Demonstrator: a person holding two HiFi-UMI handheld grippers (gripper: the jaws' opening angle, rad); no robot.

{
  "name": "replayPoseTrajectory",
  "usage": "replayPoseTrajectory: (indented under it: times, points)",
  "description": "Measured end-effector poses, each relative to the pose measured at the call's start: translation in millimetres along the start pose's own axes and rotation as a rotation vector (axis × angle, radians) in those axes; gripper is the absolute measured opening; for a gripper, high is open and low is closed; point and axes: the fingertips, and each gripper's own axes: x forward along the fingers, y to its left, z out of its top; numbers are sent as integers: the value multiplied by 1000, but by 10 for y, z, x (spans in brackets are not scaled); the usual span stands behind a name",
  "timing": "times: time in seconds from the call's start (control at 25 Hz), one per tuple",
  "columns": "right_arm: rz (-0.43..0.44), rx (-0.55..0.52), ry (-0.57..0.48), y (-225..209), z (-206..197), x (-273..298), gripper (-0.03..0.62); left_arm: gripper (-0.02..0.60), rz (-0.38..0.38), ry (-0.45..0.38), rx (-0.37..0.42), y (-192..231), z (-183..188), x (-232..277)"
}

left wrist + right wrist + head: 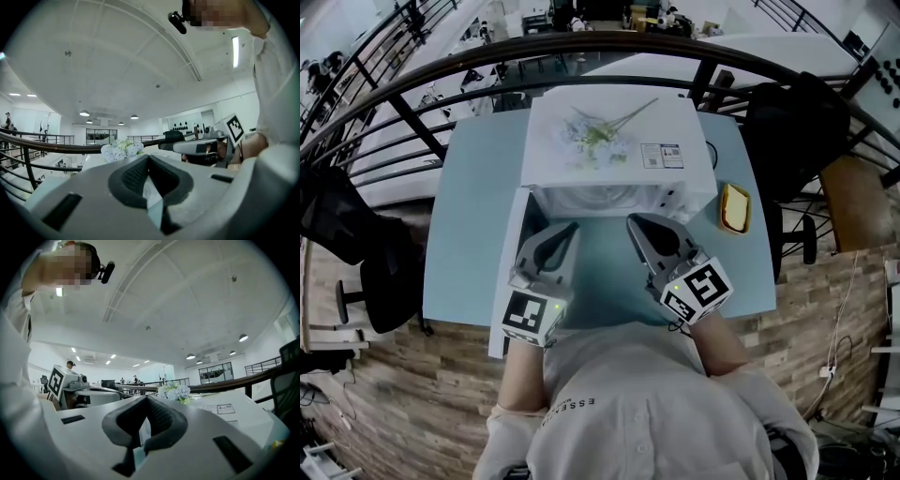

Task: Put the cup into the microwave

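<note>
White box microwave [675, 122] on pale blue bench [469, 216], door [508, 281] standing open at left. Jaws of left gripper [569, 228] and right gripper [634, 221] fully closed, empty, level before it. Cup unseen anywhere. Locate cup before closing door.

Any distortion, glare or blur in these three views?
Head view: fisheye bends the railing into an arc; light dim, bluish. Left gripper view: black vignetted corners, bright ceiling strip light, left gripper slightly soft. Right gripper view: same vignette, mosaic over a face.
</note>
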Motion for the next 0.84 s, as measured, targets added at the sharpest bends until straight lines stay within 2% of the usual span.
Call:
replayPoseTrajectory:
  times: [0.52, 0.84]
  points:
    - [-18, -19, -3, -22, 1, 36, 15, 2, 24, -4, -4, 57, 14, 15]
    - [-17, 15, 6, -38, -62, 63, 15, 2, 1, 13, 27, 21, -20, 66]
